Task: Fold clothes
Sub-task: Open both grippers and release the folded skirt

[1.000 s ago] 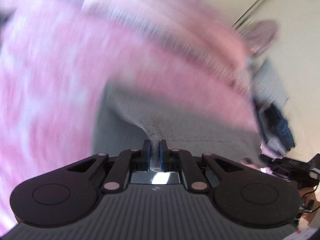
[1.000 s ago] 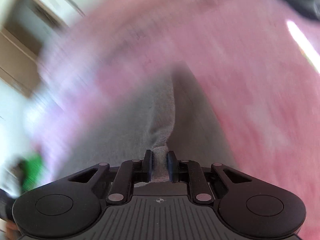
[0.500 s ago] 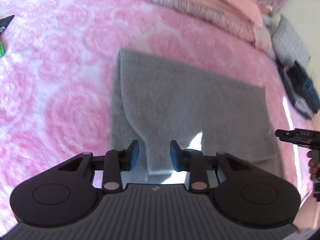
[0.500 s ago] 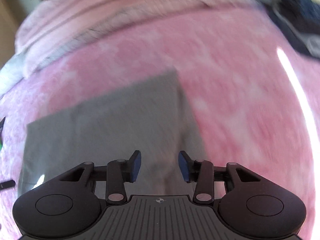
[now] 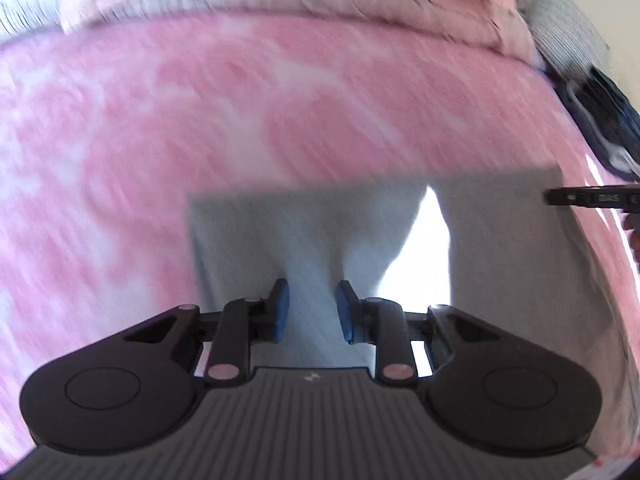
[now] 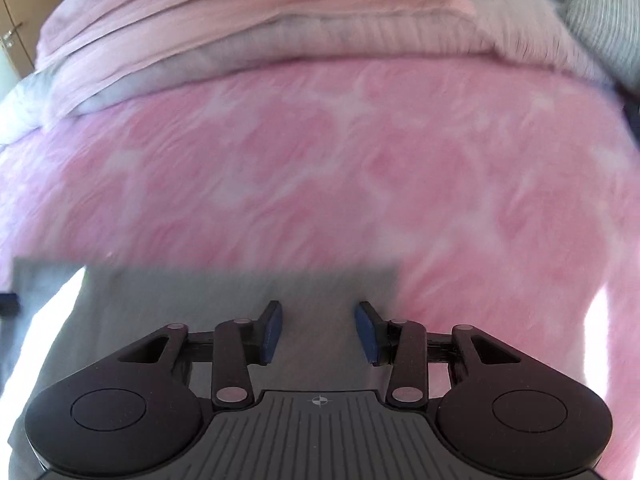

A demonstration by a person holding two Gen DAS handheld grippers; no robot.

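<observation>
Since a second ago both grippers have let go of the folded grey knit garment (image 5: 500, 240) and drawn back toward its near edge, so that it lies flat on the fluffy pink-and-white rose-patterned blanket (image 5: 280, 100). The left gripper (image 5: 308, 312) hangs over the cloth's left part, blue-padded jaws parted and empty. The right gripper (image 6: 318, 330) hangs over the right part, jaws spread wider, holding nothing. A rumpled pale pink duvet (image 6: 240, 8) lies beyond the blanket.

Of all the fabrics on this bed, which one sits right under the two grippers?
The plain grey garment, lying flat beneath both open grippers. The pink rose blanket surrounds it; the pink and grey bedding is heaped farther back.
</observation>
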